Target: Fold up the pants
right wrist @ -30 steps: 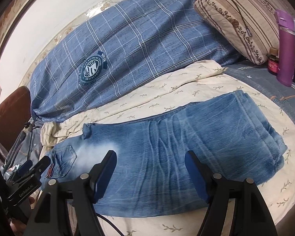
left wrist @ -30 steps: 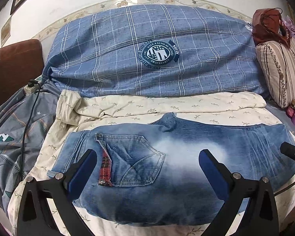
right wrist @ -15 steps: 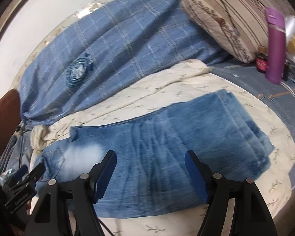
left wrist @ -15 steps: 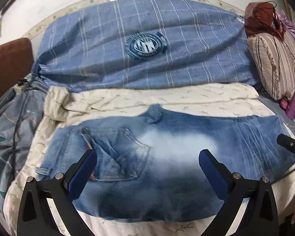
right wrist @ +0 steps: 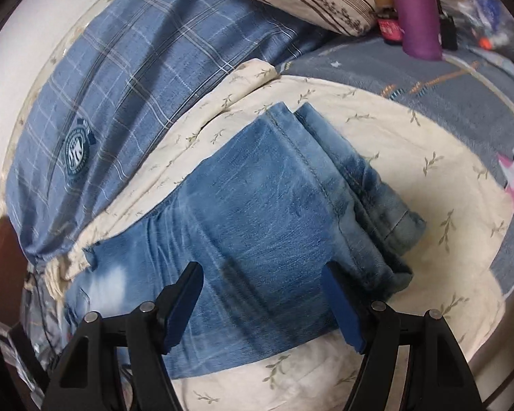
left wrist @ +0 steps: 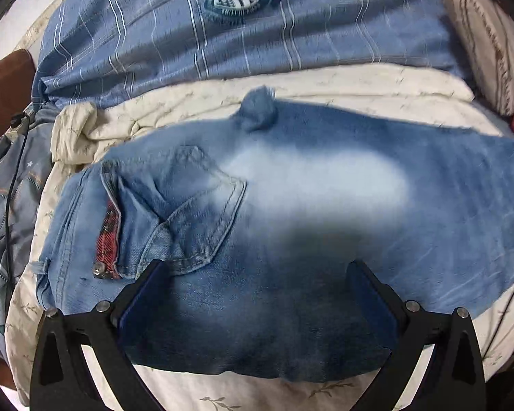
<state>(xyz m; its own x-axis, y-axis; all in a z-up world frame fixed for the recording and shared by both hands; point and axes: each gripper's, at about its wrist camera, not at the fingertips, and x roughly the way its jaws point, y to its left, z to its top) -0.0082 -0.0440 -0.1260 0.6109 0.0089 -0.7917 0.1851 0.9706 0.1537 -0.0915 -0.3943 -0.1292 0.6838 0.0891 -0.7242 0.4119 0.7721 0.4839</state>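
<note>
Left wrist view: the left tool has its jaws spread wide apart above the jeans, nothing pinched; the back pocket lies just ahead of its left finger. The jeans lie flat on a cream sheet.

Right wrist view: the right tool is likewise spread, over the leg end of the jeans, the hems ahead to its right.
</note>
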